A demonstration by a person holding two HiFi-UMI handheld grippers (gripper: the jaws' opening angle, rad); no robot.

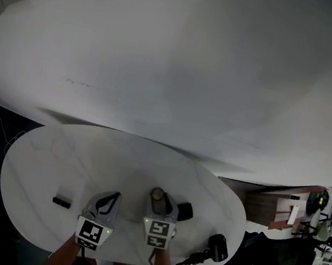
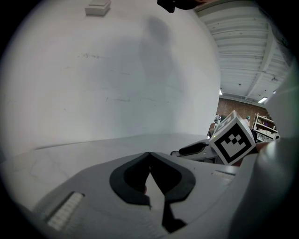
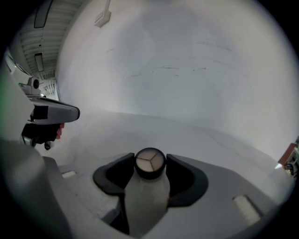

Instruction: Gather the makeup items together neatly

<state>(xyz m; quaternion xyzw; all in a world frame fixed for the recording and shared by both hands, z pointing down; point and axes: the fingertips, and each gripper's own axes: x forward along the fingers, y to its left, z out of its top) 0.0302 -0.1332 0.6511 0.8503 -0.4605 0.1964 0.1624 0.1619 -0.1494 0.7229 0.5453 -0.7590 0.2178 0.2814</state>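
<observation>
My right gripper (image 1: pixel 158 196) is shut on a small round makeup pot (image 3: pixel 150 163) with a black rim and a beige three-part top. The pot stands upright between the dark pads (image 3: pixel 180 172), just above the white table (image 1: pixel 49 156). My left gripper (image 1: pixel 115 196) is beside it on the left, its tips meeting with nothing between them (image 2: pixel 149 155). A short black makeup stick (image 1: pixel 61 202) lies on the table left of the left gripper. A black rounded item (image 1: pixel 184 211) lies just right of the right gripper.
A black hand-held device (image 1: pixel 218 247) with a cable lies near the table's right front edge. A black office chair (image 1: pixel 270 262) stands beyond that edge. A white wall rises behind the table. The right gripper's marker cube (image 2: pixel 232 138) shows in the left gripper view.
</observation>
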